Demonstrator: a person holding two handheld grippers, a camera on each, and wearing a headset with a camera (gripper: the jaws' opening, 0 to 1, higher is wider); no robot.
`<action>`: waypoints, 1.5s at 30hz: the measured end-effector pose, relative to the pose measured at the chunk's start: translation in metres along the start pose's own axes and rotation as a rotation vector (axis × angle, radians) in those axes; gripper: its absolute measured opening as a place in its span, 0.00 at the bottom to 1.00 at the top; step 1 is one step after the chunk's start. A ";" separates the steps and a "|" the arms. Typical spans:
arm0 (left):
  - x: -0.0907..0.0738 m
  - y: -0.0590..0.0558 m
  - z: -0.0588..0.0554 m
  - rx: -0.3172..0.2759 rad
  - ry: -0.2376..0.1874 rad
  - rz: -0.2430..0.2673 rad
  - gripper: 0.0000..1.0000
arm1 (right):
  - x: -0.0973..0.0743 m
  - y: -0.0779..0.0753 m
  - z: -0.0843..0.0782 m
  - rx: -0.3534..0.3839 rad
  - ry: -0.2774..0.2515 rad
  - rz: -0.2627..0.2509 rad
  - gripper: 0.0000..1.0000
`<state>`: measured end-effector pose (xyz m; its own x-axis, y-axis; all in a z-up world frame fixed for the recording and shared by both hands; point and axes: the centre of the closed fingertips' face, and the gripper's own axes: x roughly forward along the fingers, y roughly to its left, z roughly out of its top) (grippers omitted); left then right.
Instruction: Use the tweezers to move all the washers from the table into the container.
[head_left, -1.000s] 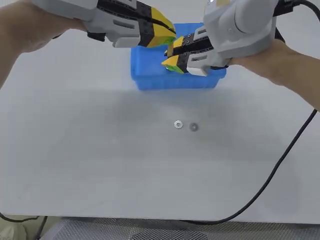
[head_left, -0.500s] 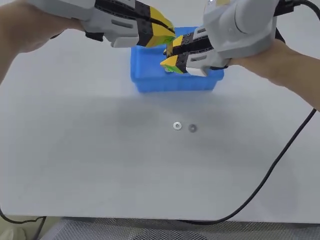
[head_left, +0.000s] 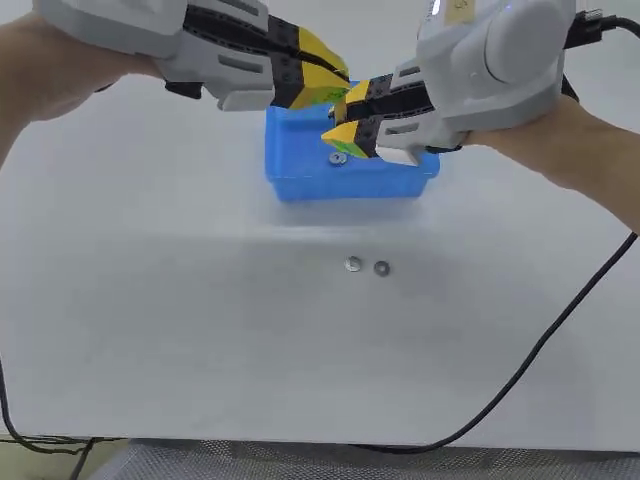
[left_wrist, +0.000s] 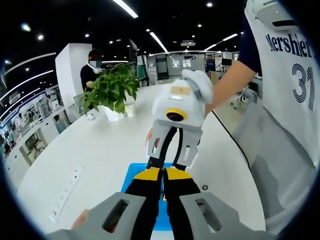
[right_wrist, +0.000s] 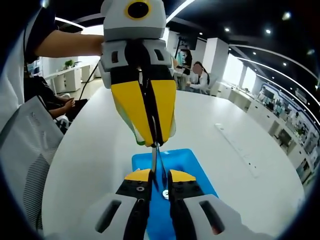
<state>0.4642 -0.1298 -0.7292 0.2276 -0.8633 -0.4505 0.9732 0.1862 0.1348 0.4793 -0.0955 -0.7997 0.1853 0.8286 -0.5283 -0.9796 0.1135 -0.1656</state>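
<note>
Just below the right gripper's (head_left: 338, 138) fingers, one washer (head_left: 338, 158) lies in the blue container (head_left: 300, 185). A second washer (head_left: 353, 264) and a third washer (head_left: 381, 268) lie side by side on the surface (head_left: 200, 330), well apart from both grippers' fingers. The left gripper's (head_left: 340, 85) fingers pinch the tweezers (right_wrist: 154, 155). The right fingers stand narrow around them; whether they grip, I cannot tell.

Three washers (head_left: 353, 264), one container (head_left: 300, 185), one pair of tweezers (right_wrist: 154, 160).
</note>
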 end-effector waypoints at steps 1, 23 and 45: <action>-0.002 -0.001 0.001 -0.005 -0.003 0.003 0.05 | -0.001 0.001 0.001 -0.003 0.000 -0.001 0.13; -0.003 -0.047 0.014 -0.037 -0.018 -0.009 0.06 | -0.028 0.046 0.008 -0.052 0.019 0.042 0.13; 0.000 -0.084 -0.002 -0.106 -0.004 -0.043 0.05 | -0.028 0.091 -0.010 -0.025 0.042 0.127 0.12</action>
<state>0.3820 -0.1444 -0.7420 0.1858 -0.8731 -0.4507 0.9800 0.1977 0.0209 0.3861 -0.1142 -0.8080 0.0633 0.8117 -0.5806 -0.9932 -0.0055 -0.1159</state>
